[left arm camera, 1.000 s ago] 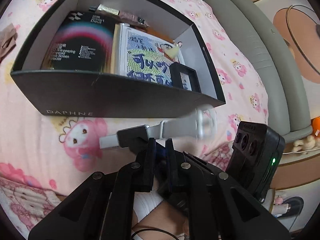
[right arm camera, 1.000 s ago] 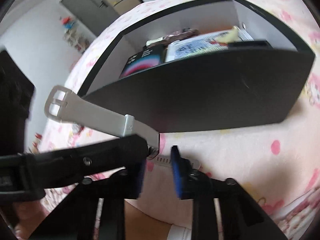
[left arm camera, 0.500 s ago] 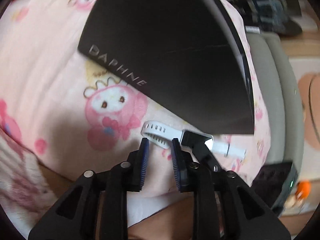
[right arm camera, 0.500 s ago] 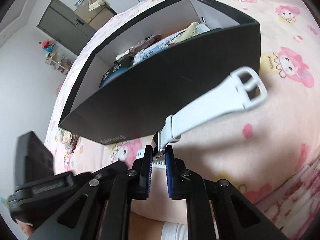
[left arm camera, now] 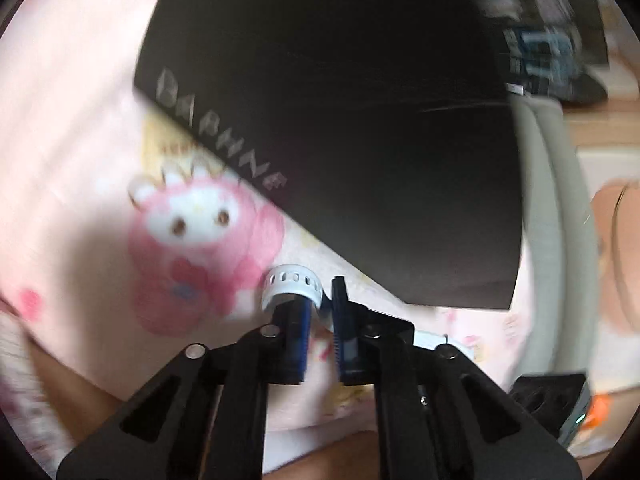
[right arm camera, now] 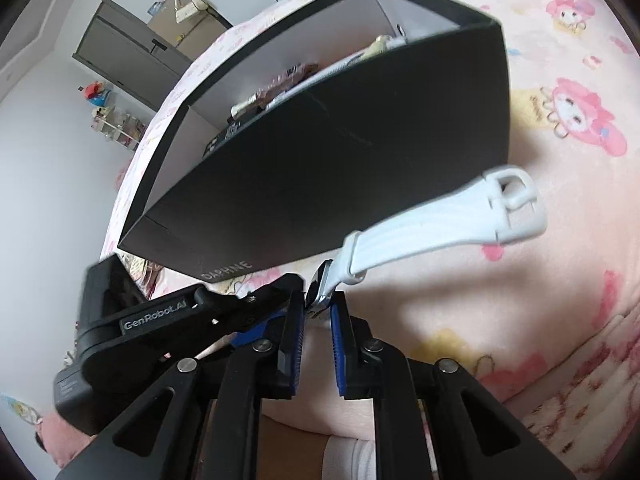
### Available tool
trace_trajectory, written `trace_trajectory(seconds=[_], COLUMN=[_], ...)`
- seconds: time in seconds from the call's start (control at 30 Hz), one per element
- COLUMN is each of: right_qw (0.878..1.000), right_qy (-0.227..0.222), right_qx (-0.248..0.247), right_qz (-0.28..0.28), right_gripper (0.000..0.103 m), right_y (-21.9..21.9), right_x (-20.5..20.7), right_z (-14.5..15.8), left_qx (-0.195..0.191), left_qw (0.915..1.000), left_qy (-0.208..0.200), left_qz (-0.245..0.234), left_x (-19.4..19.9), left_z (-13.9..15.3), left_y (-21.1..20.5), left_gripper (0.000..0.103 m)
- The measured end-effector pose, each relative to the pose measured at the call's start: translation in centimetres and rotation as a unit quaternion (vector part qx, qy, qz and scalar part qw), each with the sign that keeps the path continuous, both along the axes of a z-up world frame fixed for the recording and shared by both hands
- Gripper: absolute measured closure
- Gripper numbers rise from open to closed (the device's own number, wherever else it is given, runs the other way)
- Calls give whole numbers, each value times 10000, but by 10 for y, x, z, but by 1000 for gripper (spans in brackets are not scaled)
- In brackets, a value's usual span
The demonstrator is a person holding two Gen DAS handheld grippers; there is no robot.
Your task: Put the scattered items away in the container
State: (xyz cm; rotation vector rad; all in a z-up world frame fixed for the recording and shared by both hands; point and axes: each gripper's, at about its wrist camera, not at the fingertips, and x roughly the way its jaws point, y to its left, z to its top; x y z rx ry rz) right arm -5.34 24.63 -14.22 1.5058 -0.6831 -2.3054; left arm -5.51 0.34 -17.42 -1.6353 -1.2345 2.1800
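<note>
A white wristwatch (right arm camera: 432,232) hangs in front of the black DAPHNE box (right arm camera: 340,168), just above the pink blanket. My right gripper (right arm camera: 318,312) is shut on the watch case (right arm camera: 320,288), and the buckle strap sticks out up and to the right. The left gripper (left arm camera: 320,312) sits low by the box's (left arm camera: 360,120) front wall. Its jaws are closing tight on the perforated strap end (left arm camera: 292,280), which curls over one fingertip. The left gripper (right arm camera: 294,286) also reaches in from the left in the right wrist view.
The pink cartoon-print blanket (right arm camera: 560,280) covers the whole surface. Books and snack packets (right arm camera: 280,88) lie inside the box. A grey padded edge (left arm camera: 556,208) runs along the right, and a grey cabinet (right arm camera: 132,52) stands far behind. A person's leg shows below the grippers.
The right gripper closed on the watch case. The left gripper let go of the watch, sank from above the box to the blanket, then closed on the perforated strap.
</note>
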Motion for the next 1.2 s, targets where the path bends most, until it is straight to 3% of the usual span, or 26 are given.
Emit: trace_trajectory(seconds=[0.1, 0.23, 0.33, 0.53, 0.63, 0.7, 0.8, 0.87, 0.97, 1.07, 1.2], right_qw=[9999, 9990, 9988, 9988, 9974, 9974, 9981, 9978, 9978, 9977, 9972], right_qy=[35, 75, 14, -404, -601, -602, -468, -490, -587, -581, -645], right_qx=[-76, -426, -496, 9, 315, 300, 183, 262, 302, 301, 359], right_qz=[124, 140, -50, -265, -231, -250, -361, -352, -94, 170, 136], right_gripper=[85, 83, 79, 78, 78, 78, 74, 68, 67, 66, 65], right_y=[-3, 2, 12, 11, 5, 6, 10, 7, -5, -18, -19], right_x=[-1, 0, -1, -5, -4, -4, -1, -2, -8, -12, -11], right_z=[2, 6, 5, -12, -21, -21, -18, -19, -22, -30, -36], left_qx=[-772, -1611, -1999, -2189, -1858, -1815, -2238, -2475, -2553, -2260, -2295], left_qw=[9958, 9810, 9727, 9714, 9766, 9770, 9696, 9640, 9611, 9662, 9637], left_qy=[432, 986, 1059, 211, -243, -217, 32, 44, -213, -444, -614], left_qz=[-220, -436, -512, -899, -1055, -1097, -988, -974, -1030, -1157, -1218], left_x=[6, 17, 19, -4, -9, -8, -6, -8, -21, -25, -27], left_z=[34, 74, 77, 29, 16, 24, 47, 52, 43, 23, 14], left_y=[4, 7, 5, -7, -18, -24, -36, -43, -52, -59, -58], left_gripper=[99, 100, 100, 99, 85, 71, 53, 48, 48, 48, 48])
